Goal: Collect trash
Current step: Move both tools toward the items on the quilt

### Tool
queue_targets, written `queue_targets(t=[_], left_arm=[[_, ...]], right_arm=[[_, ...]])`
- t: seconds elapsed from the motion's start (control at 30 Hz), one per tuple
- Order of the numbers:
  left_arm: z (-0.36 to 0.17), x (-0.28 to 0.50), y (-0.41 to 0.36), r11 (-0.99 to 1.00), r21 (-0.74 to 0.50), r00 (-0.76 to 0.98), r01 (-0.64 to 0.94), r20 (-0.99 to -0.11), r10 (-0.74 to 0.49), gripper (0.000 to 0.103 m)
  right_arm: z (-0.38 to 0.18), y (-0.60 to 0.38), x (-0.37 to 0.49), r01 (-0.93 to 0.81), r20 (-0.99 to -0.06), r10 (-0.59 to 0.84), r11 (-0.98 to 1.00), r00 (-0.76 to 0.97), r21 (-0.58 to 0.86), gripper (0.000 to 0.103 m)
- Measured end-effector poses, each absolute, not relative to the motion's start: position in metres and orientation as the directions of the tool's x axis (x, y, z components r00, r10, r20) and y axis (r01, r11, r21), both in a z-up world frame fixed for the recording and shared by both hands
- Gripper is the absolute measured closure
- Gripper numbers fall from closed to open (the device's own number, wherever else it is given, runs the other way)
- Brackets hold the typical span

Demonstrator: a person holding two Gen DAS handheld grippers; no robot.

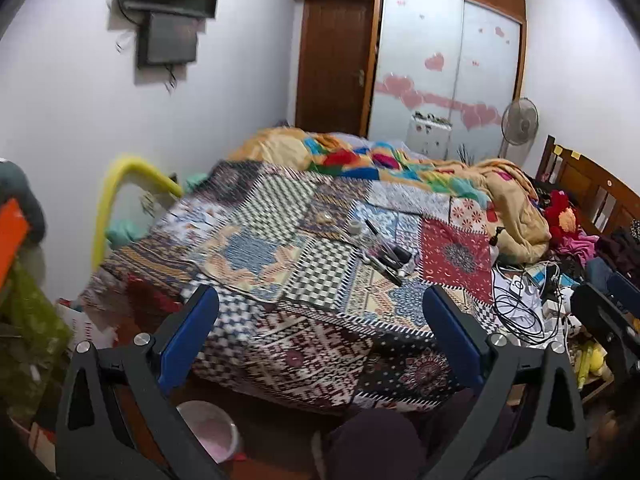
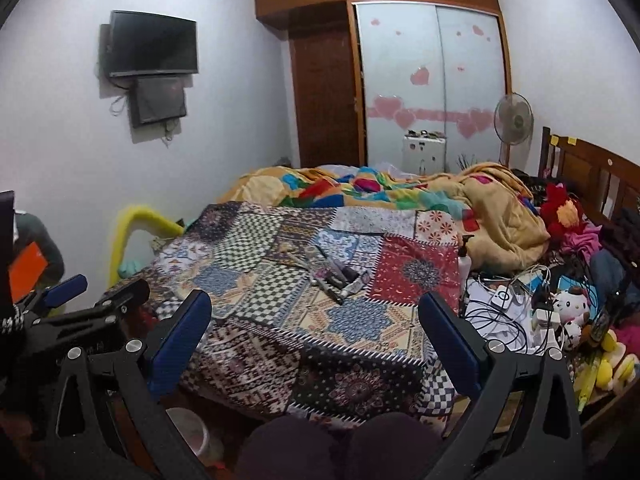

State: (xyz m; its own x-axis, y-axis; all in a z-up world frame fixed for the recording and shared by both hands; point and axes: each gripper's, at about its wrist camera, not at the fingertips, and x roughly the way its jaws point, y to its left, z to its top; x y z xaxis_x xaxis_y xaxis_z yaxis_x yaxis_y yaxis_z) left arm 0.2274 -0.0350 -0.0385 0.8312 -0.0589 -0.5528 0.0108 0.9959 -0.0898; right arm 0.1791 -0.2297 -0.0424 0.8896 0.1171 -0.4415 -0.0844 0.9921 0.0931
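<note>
A small heap of dark pens, slim tubes and crumpled wrappers [image 2: 338, 276] lies near the middle of the patchwork-covered bed [image 2: 256, 344], with a small roll of clear tape [image 1: 354, 227] just beyond it; which pieces are truly trash cannot be told at this range. The bits look light and loose, the tubes and pens stiff but likely to roll, the wrappers soft and crushable, so each is best pinched across its middle, one at a time. To the right, well apart, sits a tangle of white chargers and black cables [image 2: 508, 308] beside a white plush toy [image 2: 572, 304]. A pale round bin with a pink liner [image 1: 212, 428] stands on the floor at the near left, below the bed's edge. The left tongs [image 1: 320, 312] and right tongs [image 2: 316, 316] hang over the near edge of the bed, both spread wide and holding nothing.
</note>
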Motion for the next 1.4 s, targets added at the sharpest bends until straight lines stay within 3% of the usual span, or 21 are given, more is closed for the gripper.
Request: queue_targets(t=[0.37, 0.6, 0.87, 1.03, 1.1, 1.2, 1.33, 1.4], left_arm=[[-0.08, 0.349, -0.058, 0.975, -0.221, 0.753, -0.007, -0.643, -0.14, 0.001], [-0.121, 0.419, -0.081, 0.989, -0.141, 0.722, -0.036, -0.689, -0.072, 0.001], [-0.186, 0.497, -0.102, 0.993, -0.12, 0.635, -0.013, -0.768, -0.085, 0.001], [-0.217, 0.529, -0.114, 0.994, -0.109, 0.599, 0.014, -0.795, -0.096, 0.015], [-0.227, 0.542, -0.12, 0.992, -0.111, 0.576, 0.057, -0.808, -0.124, 0.026], [-0.233, 0.552, -0.124, 0.991, -0.107, 0.577, 0.086, -0.805, -0.137, 0.031], [-0.239, 0.561, -0.125, 0.984, -0.126, 0.573, 0.129, -0.8, -0.178, 0.039], [-0.242, 0.566, -0.128, 0.979, -0.129, 0.553, 0.157, -0.81, -0.195, 0.052]], right_arm=[[-0.081, -0.267, 0.288, -0.039, -0.572, 0.059, 0.998, 0.818, 0.047, 0.0], [-0.128, -0.296, 0.37, -0.031, -0.675, 0.1, 0.993, 0.731, 0.113, 0.0], [-0.181, -0.309, 0.449, -0.054, -0.752, 0.14, 0.989, 0.644, 0.137, 0.0], [-0.22, -0.303, 0.489, -0.091, -0.792, 0.215, 0.976, 0.572, 0.199, 0.006], [-0.235, -0.298, 0.503, -0.107, -0.808, 0.251, 0.967, 0.533, 0.23, 0.019], [-0.252, -0.294, 0.52, -0.112, -0.82, 0.293, 0.955, 0.491, 0.274, 0.029], [-0.264, -0.291, 0.537, -0.087, -0.824, 0.295, 0.953, 0.484, 0.291, 0.031], [-0.268, -0.287, 0.54, -0.067, -0.828, 0.246, 0.967, 0.504, 0.246, 0.034]])
